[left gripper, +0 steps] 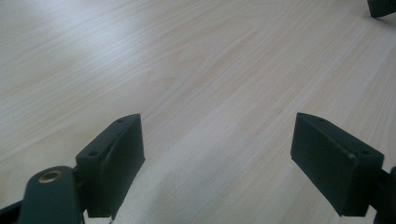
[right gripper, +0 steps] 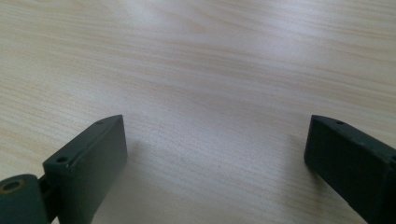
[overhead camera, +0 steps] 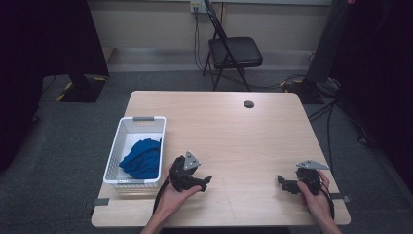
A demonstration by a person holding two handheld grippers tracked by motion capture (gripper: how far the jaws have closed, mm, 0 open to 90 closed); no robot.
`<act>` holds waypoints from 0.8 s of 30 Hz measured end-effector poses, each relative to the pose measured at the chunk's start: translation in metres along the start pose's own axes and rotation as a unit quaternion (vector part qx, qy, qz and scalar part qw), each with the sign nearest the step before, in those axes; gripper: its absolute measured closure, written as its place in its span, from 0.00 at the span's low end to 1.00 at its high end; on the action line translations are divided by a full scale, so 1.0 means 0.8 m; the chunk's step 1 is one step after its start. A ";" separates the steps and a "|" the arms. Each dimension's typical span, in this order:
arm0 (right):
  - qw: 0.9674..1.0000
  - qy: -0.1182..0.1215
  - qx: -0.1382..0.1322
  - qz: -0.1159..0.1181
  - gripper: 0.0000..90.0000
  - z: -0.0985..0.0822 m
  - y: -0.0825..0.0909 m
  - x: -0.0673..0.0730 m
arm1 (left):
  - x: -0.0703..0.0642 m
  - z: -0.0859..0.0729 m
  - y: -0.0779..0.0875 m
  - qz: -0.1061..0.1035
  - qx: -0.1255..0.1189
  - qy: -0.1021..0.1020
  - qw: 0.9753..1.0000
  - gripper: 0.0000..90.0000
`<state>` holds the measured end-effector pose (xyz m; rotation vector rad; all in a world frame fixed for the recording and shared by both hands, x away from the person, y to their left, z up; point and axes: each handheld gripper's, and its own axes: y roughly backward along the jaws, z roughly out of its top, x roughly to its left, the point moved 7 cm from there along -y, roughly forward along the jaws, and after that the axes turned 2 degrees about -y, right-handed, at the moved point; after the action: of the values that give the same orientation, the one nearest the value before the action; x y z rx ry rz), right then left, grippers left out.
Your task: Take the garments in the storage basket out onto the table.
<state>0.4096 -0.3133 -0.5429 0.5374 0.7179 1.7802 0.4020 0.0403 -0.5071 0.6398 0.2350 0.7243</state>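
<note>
At the far left of my pale, fine-grained wooden table (overhead camera: 234, 131) stands a white plastic laundry basket (overhead camera: 115, 155) with perforated walls and a grey handle at its far rim. A crumpled deep-blue cloth (overhead camera: 142, 159) lies bunched inside it, in the nearer half and against the right wall, soft folds catching little light.

Just right of the basket, near the table's front edge, my left hand (overhead camera: 170, 197) cradles the black two-jaw left gripper (overhead camera: 206, 182), topped by its grey three-cornered plate and tipped toward the middle of the table. Its blocky matt jaws stand wide apart with bare wood grain between them; nothing is gripped.

Farther right, well apart across open tabletop, my right hand (overhead camera: 319, 202) holds the matching black right gripper (overhead camera: 281, 181), which points back toward the left one. Its jaws, too, are spread wide over streaked, satiny wood, clamped on nothing.

A small dark round cable port (overhead camera: 249, 104) sits near the table's far edge. Beyond it, grey carpeted floor (overhead camera: 63, 146) runs to a pale wall, where a black folding chair (overhead camera: 233, 50) with a padded seat stands among trailing cables. Dark curtains frame both sides of the room.
</note>
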 end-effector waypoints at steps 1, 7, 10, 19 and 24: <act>1.000 0.000 0.000 0.000 0.05 0.000 0.000 0.000 | 0.000 0.002 0.000 0.004 -0.001 0.000 1.000 0.19; 1.000 0.000 0.000 0.000 0.05 0.000 0.000 0.000 | -0.003 0.015 0.003 0.006 -0.010 -0.003 1.000 0.19; 1.000 0.000 0.000 0.000 0.05 0.000 0.000 0.000 | -0.002 0.020 0.005 0.007 -0.014 -0.004 1.000 0.19; 1.000 0.000 0.000 0.000 0.05 0.000 0.000 0.000 | -0.002 0.033 0.009 0.013 -0.012 -0.017 1.000 0.19; 1.000 0.000 0.000 0.000 0.05 0.000 0.000 0.000 | -0.008 0.045 0.015 0.016 -0.021 -0.034 0.999 0.19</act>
<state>0.4098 -0.3133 -0.5429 0.5371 0.7181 1.7802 0.4053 0.0260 -0.4717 0.6285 0.1471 0.7354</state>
